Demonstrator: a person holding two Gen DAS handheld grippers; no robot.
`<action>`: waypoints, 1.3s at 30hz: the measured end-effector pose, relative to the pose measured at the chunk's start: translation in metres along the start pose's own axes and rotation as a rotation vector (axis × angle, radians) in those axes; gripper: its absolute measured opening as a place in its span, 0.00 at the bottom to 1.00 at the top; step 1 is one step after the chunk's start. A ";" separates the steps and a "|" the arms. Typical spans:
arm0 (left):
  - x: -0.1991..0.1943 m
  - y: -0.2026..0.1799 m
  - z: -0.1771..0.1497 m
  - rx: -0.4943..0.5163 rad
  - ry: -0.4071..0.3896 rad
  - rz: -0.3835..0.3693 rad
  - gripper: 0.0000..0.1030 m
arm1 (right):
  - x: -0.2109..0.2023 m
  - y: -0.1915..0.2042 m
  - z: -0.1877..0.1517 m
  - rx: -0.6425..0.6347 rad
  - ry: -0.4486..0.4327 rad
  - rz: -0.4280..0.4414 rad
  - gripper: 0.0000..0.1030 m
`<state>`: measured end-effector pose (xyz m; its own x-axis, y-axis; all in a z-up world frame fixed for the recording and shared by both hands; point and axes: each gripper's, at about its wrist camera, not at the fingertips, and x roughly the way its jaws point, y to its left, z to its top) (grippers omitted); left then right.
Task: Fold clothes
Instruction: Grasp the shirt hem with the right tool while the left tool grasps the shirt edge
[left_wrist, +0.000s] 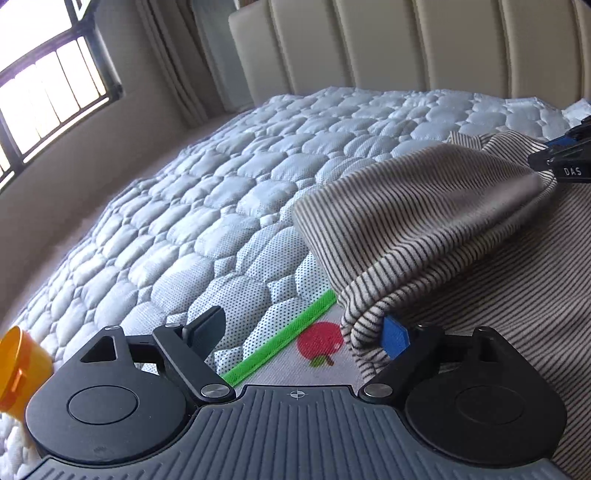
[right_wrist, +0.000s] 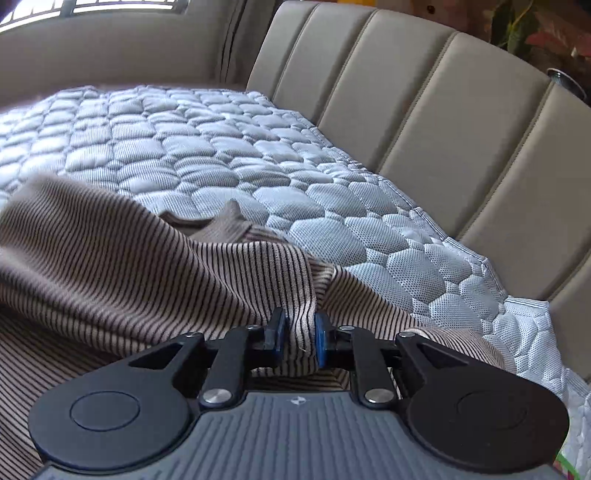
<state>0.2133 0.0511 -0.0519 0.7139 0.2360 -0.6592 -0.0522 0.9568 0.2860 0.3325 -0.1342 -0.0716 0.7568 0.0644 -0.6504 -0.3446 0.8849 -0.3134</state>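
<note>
I think the fold is only half done. My right hand-held gripper (right_wrist: 300, 334) is pinched tight on a bunch of the shirt (right_wrist: 110, 258) and lifts one flap up. My left hand-held gripper (left_wrist: 301, 330) is wide apart; one finger touches the shirt's edge at 3 o'clock. The shirt is tan with thin dark stripes, soft, lying on the bed (left_wrist: 221, 184).

Pale quilted mattress (left_wrist: 207, 206) against a beige channelled headboard (right_wrist: 424, 122), bright barred window (left_wrist: 44, 85) beside it.
</note>
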 end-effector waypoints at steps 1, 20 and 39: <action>-0.005 0.000 0.001 0.001 -0.020 -0.022 0.85 | 0.000 -0.002 -0.005 -0.010 -0.001 -0.004 0.15; 0.020 -0.008 0.004 -0.398 -0.002 -0.552 0.93 | -0.041 -0.058 -0.054 -0.186 -0.069 -0.246 0.57; 0.007 0.084 0.001 -0.758 -0.081 -0.480 1.00 | -0.151 -0.028 0.130 -0.109 -0.337 0.009 0.01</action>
<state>0.2145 0.1332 -0.0321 0.8230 -0.2036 -0.5303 -0.1618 0.8109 -0.5623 0.3006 -0.1081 0.1252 0.8879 0.2373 -0.3942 -0.3961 0.8301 -0.3925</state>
